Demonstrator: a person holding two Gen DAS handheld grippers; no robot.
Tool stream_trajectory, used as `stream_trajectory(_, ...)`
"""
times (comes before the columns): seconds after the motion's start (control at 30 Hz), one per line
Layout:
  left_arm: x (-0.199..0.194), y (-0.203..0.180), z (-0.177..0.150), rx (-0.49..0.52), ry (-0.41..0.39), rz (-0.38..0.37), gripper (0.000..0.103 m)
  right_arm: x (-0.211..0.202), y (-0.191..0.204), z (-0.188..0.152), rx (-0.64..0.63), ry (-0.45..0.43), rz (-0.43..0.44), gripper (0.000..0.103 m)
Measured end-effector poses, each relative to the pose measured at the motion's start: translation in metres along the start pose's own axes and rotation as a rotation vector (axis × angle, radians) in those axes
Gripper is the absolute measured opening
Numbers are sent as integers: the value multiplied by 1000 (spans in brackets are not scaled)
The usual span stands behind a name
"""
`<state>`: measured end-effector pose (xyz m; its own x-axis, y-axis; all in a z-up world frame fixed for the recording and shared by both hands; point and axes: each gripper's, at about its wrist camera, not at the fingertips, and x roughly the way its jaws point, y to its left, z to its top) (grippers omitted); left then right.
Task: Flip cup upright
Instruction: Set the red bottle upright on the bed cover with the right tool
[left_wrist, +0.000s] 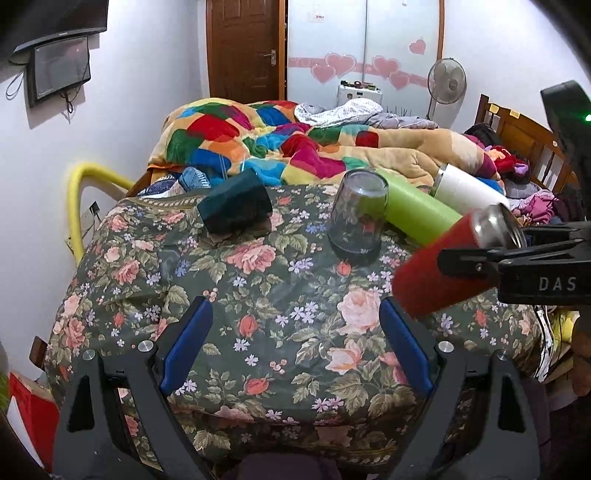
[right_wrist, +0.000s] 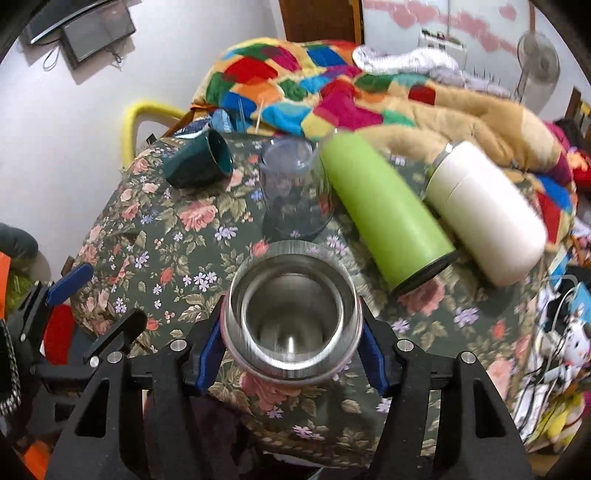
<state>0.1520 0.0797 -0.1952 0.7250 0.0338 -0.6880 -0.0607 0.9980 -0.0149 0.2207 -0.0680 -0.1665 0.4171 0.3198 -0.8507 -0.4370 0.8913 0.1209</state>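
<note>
My right gripper (right_wrist: 291, 343) is shut on a red cup with a steel rim (right_wrist: 291, 314) and holds it tilted above the floral cloth (right_wrist: 177, 240), its open mouth facing the camera. In the left wrist view the red cup (left_wrist: 443, 266) hangs at the right in the right gripper (left_wrist: 476, 262), base toward me. My left gripper (left_wrist: 295, 339) is open and empty over the front of the cloth (left_wrist: 258, 295). A green cup (right_wrist: 384, 210) and a white cup (right_wrist: 484, 214) lie on their sides. A clear glass (right_wrist: 295, 188) stands upside down.
A dark teal mug (right_wrist: 199, 158) lies on its side at the back left of the cloth. A bed with a multicoloured quilt (left_wrist: 280, 144) sits behind. A yellow rail (left_wrist: 77, 199) is at the left. Cables and clutter (right_wrist: 561, 332) lie to the right.
</note>
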Motion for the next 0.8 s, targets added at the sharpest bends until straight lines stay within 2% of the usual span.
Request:
stream_trajectory(0.13,-1,-3,3,3,-7,-6,92,-12,5,8,-33,-50,-33,59)
stream_trajectory(0.3,0,-5,3,2,-4,-15,92,-14,6,9,-55,-64,-55,59)
stream_trajectory(0.8,10,-5,-1,2,29,-26,92,16,14,-4,-96,9,-70,59)
